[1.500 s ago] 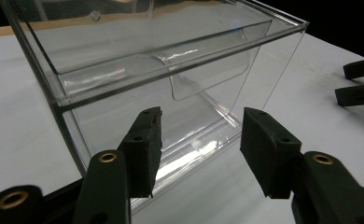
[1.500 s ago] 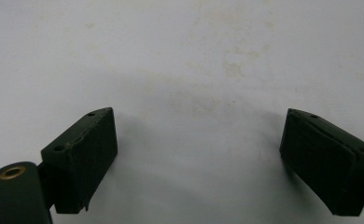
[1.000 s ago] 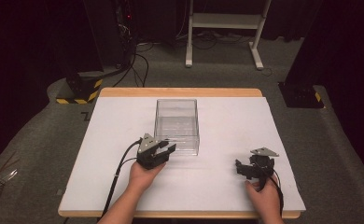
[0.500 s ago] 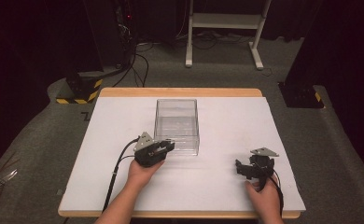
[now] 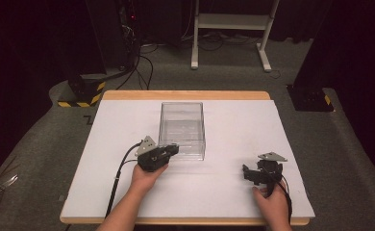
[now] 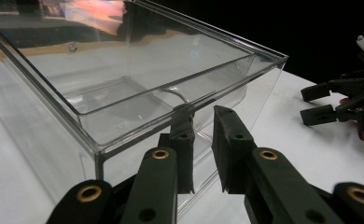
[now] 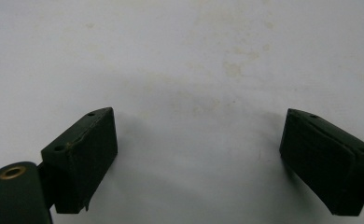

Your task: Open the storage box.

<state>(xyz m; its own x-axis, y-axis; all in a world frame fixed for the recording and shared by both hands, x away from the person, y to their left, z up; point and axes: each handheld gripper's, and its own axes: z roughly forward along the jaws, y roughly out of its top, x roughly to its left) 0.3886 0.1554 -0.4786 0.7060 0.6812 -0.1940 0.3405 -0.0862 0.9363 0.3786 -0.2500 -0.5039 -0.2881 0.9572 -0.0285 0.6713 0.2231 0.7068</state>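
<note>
Table: white top, wood edge, bare apart from one clear box. The box stood upright, open side up, near the middle and a little toward the far edge. I saw nothing inside it.

Left gripper was at the box's near-left corner. In the left gripper view the jaws straddled the near wall close to the corner, one finger seen through the plastic on the inside, the other on the outside. A narrow gap remained between them with the wall in it. I could not tell whether the pads were pressing the wall or only close around it, so I logged the grip as unconfirmed.

Right gripper lay to the near right, well apart from the box. Its jaws stood wide apart over bare table in the right gripper view, holding nothing.

My reading: approach and placement on the wall done. Firm clamp, then any lift or shift of the box, not yet done; the box sat flat on the table.
</note>
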